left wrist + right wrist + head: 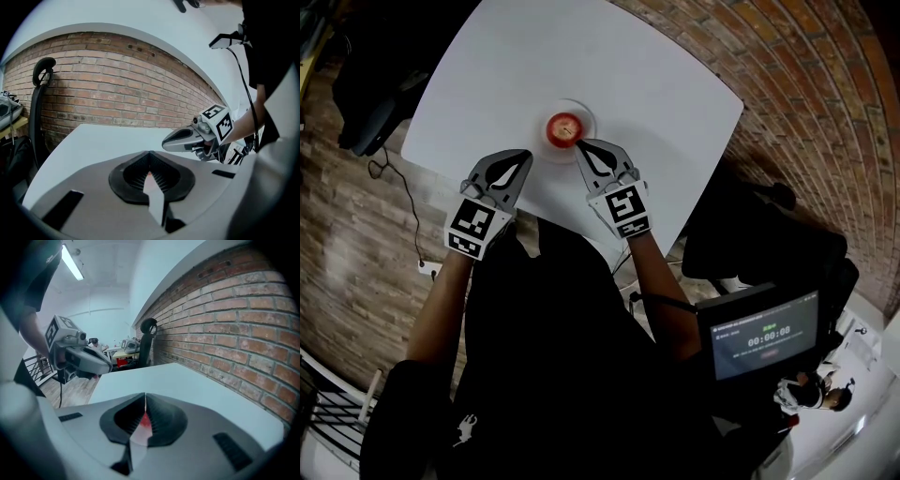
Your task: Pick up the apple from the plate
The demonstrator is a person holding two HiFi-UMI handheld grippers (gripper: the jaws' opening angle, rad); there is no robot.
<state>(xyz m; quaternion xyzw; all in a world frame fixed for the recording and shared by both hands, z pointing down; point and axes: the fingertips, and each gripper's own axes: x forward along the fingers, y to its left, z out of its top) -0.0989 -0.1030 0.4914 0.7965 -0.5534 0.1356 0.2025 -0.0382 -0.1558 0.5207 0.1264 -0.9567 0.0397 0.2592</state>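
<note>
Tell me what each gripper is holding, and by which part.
Nothing is held. The left gripper and the right gripper are both shut and empty; the apple lies on the plate.

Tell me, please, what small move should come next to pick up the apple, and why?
Probably open the right gripper. Its jaws are together, and its tip is already close to the apple, which lies on the plate. Shut jaws cannot go around the fruit, so they likely must part first.
</note>
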